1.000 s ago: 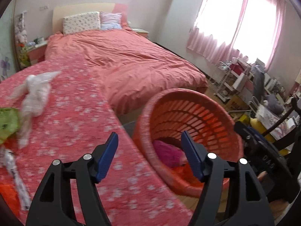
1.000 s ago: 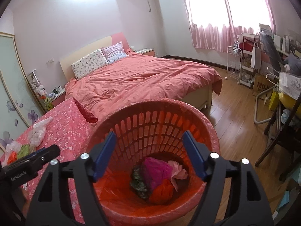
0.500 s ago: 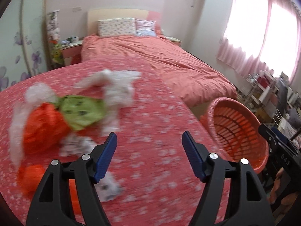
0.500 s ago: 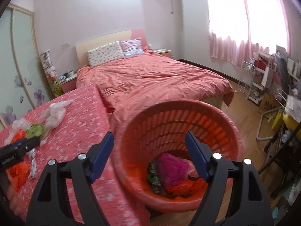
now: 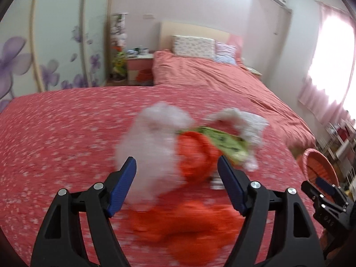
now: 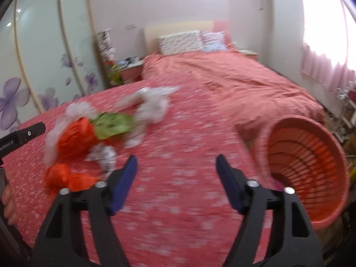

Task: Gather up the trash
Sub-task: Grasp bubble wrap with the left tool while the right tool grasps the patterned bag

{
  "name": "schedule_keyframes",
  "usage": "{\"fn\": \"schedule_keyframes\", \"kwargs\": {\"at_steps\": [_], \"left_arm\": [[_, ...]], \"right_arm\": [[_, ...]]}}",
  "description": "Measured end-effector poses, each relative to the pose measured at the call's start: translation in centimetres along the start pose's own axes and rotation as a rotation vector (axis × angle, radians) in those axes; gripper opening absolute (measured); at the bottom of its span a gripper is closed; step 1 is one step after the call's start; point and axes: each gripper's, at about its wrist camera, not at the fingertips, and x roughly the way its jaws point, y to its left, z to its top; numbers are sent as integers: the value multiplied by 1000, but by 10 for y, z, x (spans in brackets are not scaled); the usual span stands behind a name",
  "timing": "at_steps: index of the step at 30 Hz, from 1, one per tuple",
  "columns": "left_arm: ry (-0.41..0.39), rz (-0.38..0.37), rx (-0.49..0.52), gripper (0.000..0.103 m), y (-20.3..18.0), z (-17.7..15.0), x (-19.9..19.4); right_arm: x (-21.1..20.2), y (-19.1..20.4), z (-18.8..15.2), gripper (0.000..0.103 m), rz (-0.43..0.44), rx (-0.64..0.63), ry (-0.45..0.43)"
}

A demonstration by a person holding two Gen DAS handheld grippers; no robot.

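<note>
A blurred heap of trash lies on the red flowered tablecloth (image 5: 55, 138). It holds a white plastic bag (image 5: 151, 146), an orange bag (image 5: 195, 155), a green wrapper (image 5: 224, 142) and a second orange bag (image 5: 184, 222). My left gripper (image 5: 176, 164) hovers just over the heap, jaws opening, and its pads press on nothing. My right gripper (image 6: 176, 162) hangs over bare cloth right of the heap, jaws closing on nothing. From there I see the orange bag (image 6: 73, 138), green wrapper (image 6: 113, 122), a white bag (image 6: 153, 104) and patterned paper (image 6: 104, 153). The orange basket (image 6: 307, 155) stands off the table's right edge.
A bed with a pink duvet (image 6: 233, 82) lies beyond the table, with a nightstand (image 5: 139, 66) and flowered wardrobe doors (image 6: 44, 66) to its left. Curtained windows (image 5: 329, 66) fill the right. A hand (image 6: 9, 200) shows at the left edge. The basket's rim (image 5: 318, 166) shows far right.
Both views have swung left, from the basket to the trash heap. The heap now sits right in front of the left jaws. The right jaws stand narrower than before.
</note>
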Motion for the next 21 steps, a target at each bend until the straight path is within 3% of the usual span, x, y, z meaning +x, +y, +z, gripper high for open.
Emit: {"fn": "schedule_keyframes", "kwargs": {"at_steps": [6,11,14,18,21], "left_arm": [[15,37,-79,75,49,-5,2],[24,40,-108,75,70,-10,2],[27,32,-109,75,73,-11,5],[34,14,-102,75,68,-11,9],[45,-11,-97,75,61,-9,16]], "right_arm": [[42,64,0,42,80,-79,96],[67,94,-1,40,81,-113,141],[78,99,1,40,67,-116,158],[86,97,0,20,49,-119,187],[82,90,-2,16,26,-130,191]]}}
